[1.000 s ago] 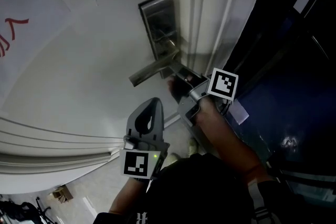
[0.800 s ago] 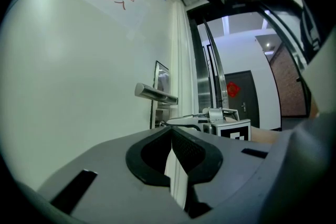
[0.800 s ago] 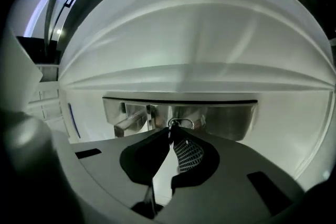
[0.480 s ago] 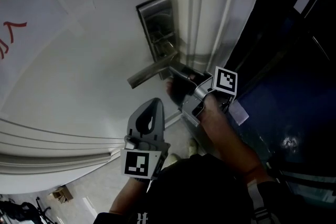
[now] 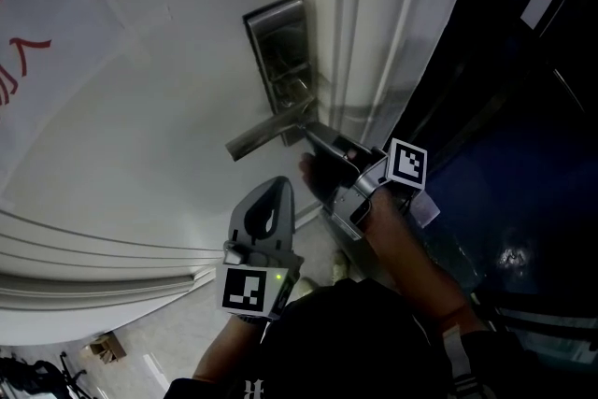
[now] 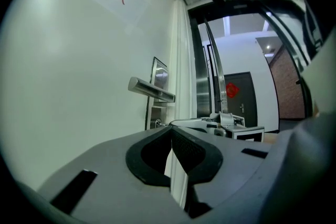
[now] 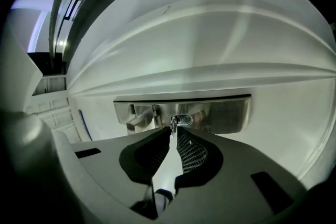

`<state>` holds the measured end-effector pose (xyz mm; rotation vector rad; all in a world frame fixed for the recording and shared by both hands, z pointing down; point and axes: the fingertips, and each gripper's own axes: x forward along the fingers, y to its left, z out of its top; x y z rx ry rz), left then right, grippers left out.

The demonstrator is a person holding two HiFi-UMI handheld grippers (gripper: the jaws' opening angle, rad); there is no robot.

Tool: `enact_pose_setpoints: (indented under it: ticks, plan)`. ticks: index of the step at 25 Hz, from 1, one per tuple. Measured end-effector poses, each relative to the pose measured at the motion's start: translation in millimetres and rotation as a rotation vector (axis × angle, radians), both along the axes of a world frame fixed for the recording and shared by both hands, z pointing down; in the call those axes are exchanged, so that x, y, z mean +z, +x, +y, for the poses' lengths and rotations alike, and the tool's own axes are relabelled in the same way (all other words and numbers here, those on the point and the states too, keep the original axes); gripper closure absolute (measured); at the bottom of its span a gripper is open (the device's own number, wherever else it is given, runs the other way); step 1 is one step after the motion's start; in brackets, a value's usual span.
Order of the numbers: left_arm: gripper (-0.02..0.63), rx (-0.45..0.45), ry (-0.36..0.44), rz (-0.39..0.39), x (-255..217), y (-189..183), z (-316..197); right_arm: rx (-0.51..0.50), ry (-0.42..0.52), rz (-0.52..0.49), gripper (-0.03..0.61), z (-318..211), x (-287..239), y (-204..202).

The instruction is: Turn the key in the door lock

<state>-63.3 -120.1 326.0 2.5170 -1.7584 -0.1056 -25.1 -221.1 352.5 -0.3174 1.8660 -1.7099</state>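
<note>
A steel lock plate (image 5: pixel 278 47) sits on the white door (image 5: pixel 159 117), with a lever handle (image 5: pixel 266 131) across it. The small key (image 7: pixel 179 120) with a ring stands in the plate (image 7: pixel 226 115) beside the lever (image 7: pixel 137 120). My right gripper (image 5: pixel 311 130) points up at the lock from below right. In the right gripper view it (image 7: pixel 172 132) is shut, with the key just beyond its tips; I cannot tell whether they touch. My left gripper (image 5: pixel 271 186) hangs lower, shut and empty (image 6: pixel 170 131), aimed past the lever (image 6: pixel 151 89).
A white door frame (image 5: pixel 360 33) runs right of the lock, with a dark glass panel (image 5: pixel 505 154) beyond it. A paper sign with red lettering (image 5: pixel 23 51) is on the door at left. Small objects lie on the floor (image 5: pixel 112 346) below.
My right gripper has drawn back down and to the right, a little away from the lock plate. The left gripper has stayed put.
</note>
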Motion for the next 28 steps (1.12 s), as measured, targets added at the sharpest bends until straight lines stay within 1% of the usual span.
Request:
enact_pose_setpoints:
  ticks: [3, 5, 6, 8, 10, 12, 13, 16, 17, 18, 20, 22, 28]
  plan:
    - [0.606, 0.011, -0.002, 0.007, 0, 3, -2, 0.007, 0.021, 0.035, 0.555, 6, 2, 8]
    - [0.606, 0.019, -0.002, 0.011, -1, 6, -3, 0.017, 0.056, 0.083, 0.555, 11, 4, 13]
    - [0.606, 0.022, -0.003, 0.013, -1, 7, -3, 0.021, 0.087, 0.117, 0.555, 15, 3, 15]
    - [0.606, 0.029, 0.0, 0.014, -2, 9, -4, 0.03, 0.183, 0.205, 0.555, 24, -1, 17]
    - [0.606, 0.037, 0.005, 0.012, -4, 11, -4, 0.053, 0.3, 0.326, 0.555, 32, -4, 18]
    - [0.606, 0.043, 0.007, 0.013, -7, 13, -3, 0.101, 0.438, 0.478, 0.557, 38, -8, 21]
    - [0.606, 0.044, 0.006, 0.012, -8, 14, -3, 0.134, 0.529, 0.563, 0.557, 41, -13, 22]
    - [0.606, 0.044, 0.005, 0.006, -12, 14, -3, 0.24, 0.85, 0.814, 0.56, 51, -33, 21]
    - [0.606, 0.045, 0.007, 0.004, -14, 14, -3, 0.262, 0.93, 0.878, 0.561, 55, -36, 19]
    - [0.606, 0.047, 0.008, 0.003, -14, 15, -3, 0.274, 0.981, 0.926, 0.561, 58, -37, 17]
    - [0.606, 0.051, 0.006, 0.001, -15, 16, -2, 0.282, 1.016, 0.975, 0.563, 61, -34, 14]
    - [0.606, 0.051, 0.003, -0.002, -14, 17, -2, 0.284, 1.021, 0.989, 0.563, 62, -30, 14]
    - [0.606, 0.046, 0.009, 0.002, -14, 19, -4, 0.26, 0.997, 0.976, 0.563, 62, -27, 12]
